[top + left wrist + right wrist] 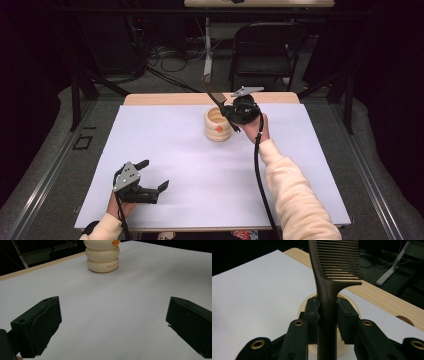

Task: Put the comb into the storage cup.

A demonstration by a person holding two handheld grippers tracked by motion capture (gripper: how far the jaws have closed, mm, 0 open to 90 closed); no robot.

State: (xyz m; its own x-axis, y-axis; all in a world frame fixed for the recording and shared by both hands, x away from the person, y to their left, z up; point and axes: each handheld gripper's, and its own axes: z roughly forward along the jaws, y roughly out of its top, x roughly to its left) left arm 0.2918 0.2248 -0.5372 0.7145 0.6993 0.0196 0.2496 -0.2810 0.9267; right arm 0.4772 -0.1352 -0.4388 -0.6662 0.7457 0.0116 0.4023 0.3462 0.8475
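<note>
Two jaws of the right gripper (327,315) are clamped on a comb (332,277) above the cream holder (218,124); the left gripper (152,175) is held with jaws apart.

The dark brown plastic comb (329,277) has a plain handle and fine teeth of the same brown. The cream-coloured ribbed ceramic holder (102,256) bears a small orange mark on its side and a line of tiny dark print near its base. The counter (165,150) is covered by a white sheet, with a pale wood edge at its far side. The right gripper (328,315) is black, its rivets brass-coloured. The left gripper (150,177) is black too, topped by a grey plate.
</note>
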